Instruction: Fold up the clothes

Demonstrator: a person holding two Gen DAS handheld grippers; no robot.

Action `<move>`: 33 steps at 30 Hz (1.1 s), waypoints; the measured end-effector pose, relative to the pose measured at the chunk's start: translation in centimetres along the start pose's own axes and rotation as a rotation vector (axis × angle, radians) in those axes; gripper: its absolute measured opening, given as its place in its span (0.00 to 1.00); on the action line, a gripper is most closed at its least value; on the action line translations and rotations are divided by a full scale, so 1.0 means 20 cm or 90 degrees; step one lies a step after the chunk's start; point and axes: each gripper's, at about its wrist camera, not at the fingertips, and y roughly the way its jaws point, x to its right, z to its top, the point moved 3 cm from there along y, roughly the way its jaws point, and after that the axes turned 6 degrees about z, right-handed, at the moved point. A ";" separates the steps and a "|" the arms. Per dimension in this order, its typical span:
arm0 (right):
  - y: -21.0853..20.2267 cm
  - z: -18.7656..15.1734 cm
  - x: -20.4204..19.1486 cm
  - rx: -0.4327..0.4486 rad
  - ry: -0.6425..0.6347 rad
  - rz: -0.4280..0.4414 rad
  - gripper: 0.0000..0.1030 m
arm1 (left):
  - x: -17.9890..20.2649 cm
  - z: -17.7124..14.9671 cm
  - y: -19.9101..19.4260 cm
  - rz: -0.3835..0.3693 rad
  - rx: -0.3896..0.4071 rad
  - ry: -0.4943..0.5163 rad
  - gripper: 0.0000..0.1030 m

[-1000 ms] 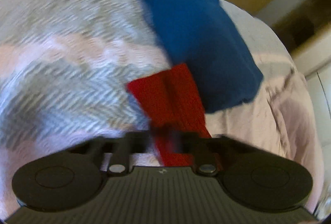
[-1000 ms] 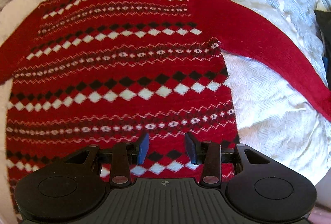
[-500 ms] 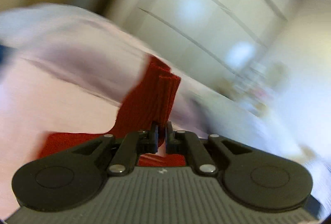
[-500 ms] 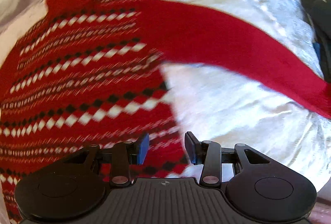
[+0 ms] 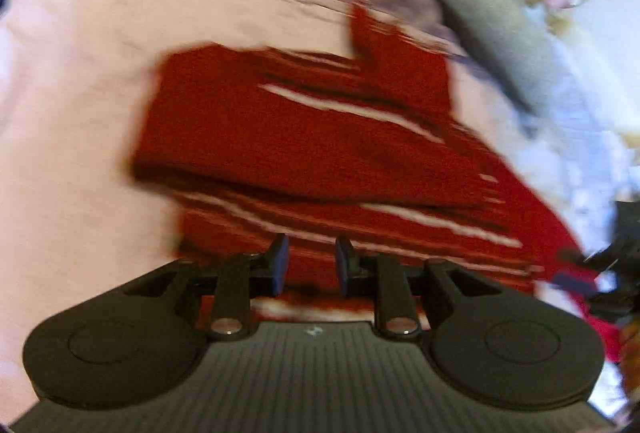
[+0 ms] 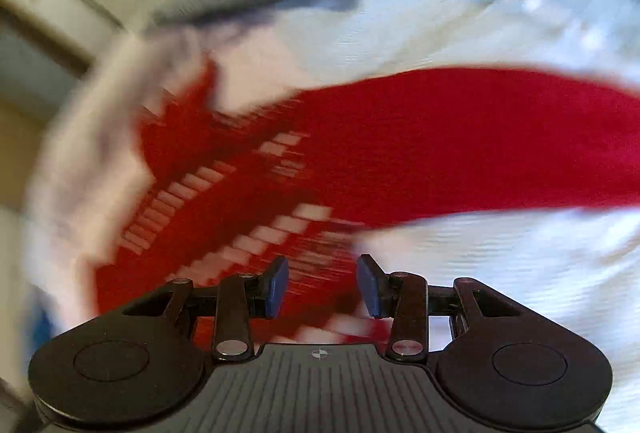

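Left gripper (image 5: 308, 265) jaws opening, nothing between them; right gripper (image 6: 323, 287) parted and empty too. Just beyond both lies the red patterned sweater (image 5: 304, 137) on the pale bedspread (image 5: 72, 121), pattern smeared by blur, one sleeve (image 6: 480, 137) cut off at right.
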 end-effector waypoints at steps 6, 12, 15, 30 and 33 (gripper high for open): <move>0.29 0.09 0.00 0.037 0.126 0.067 0.41 | -0.23 0.06 -0.04 0.077 0.006 0.018 0.19; 0.55 0.13 0.02 0.027 0.163 0.030 0.41 | -0.31 0.07 0.02 0.086 -0.010 0.033 0.20; 0.60 0.13 -0.02 0.030 0.138 0.045 0.02 | -0.32 0.07 0.03 0.080 -0.012 0.030 0.20; 0.24 0.14 0.13 0.135 0.041 -0.054 0.01 | -0.17 0.12 0.19 0.106 0.014 0.137 0.21; 0.25 0.13 0.10 0.134 0.031 -0.050 0.01 | -0.15 0.13 0.23 0.116 0.018 0.170 0.21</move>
